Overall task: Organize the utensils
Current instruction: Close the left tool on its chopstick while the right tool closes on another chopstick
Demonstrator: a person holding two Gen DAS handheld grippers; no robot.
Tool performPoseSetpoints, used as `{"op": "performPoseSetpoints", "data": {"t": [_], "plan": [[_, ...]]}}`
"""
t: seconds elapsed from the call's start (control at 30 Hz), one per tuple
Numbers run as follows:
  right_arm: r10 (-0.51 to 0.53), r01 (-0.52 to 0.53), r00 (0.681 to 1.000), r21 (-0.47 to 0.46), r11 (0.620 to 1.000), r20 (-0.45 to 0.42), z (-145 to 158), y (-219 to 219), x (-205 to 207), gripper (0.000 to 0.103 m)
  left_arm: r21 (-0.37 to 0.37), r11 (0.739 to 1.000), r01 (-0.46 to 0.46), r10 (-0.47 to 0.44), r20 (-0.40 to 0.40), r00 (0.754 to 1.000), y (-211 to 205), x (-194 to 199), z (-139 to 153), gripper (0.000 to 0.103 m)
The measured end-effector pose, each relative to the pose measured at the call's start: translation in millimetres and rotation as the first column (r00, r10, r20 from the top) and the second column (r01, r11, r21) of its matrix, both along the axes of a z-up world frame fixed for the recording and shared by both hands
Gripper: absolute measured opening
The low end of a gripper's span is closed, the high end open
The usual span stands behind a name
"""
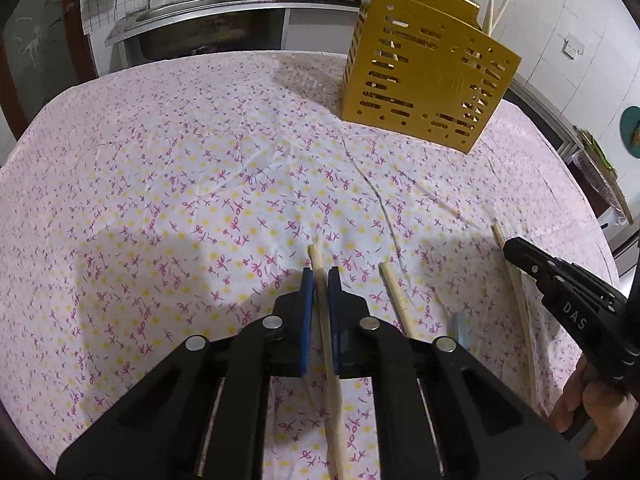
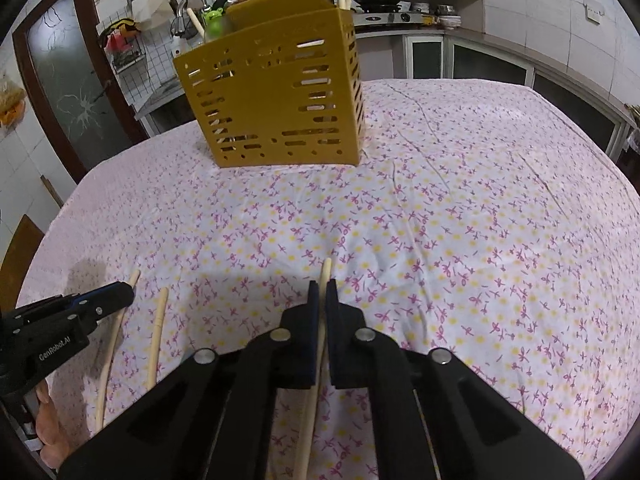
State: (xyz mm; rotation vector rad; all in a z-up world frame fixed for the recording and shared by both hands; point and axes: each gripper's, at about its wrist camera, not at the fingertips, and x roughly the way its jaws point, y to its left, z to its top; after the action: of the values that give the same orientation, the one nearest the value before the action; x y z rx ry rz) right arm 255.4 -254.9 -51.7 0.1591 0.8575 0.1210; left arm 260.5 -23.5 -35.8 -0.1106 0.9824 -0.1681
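A home kitchen around a cloth-covered table

The tablecloth (image 1: 168, 184) is white with small purple sprigs and yellow dots, creased in places, with soft shadows falling across its near side. Behind it runs a counter with a steel sink (image 1: 192, 20) and a tap, backed by small white wall tiles (image 2: 158, 56) hung with a wire rack of ladles and spatulas. A gas hob (image 2: 384, 16) carries a dark pan — shelves of bottles sit above. A dark-framed door with frosted, patterned glass (image 2: 76, 92) stands at the left; large pale tiles cover the right-hand wall (image 1: 576, 12).
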Motion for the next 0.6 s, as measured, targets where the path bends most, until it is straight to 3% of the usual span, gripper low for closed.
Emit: {"op": "performPoseSetpoints", "data": {"t": [0.6], "plan": [[0.022, -0.023, 0.999, 0.037, 0.999, 0.031, 5.7, -2.2, -8.2, 0.001, -0.029, 1.000, -0.001, 0.002, 0.035, 0.999, 6.0, -8.7, 12.2, 0.004]]}}
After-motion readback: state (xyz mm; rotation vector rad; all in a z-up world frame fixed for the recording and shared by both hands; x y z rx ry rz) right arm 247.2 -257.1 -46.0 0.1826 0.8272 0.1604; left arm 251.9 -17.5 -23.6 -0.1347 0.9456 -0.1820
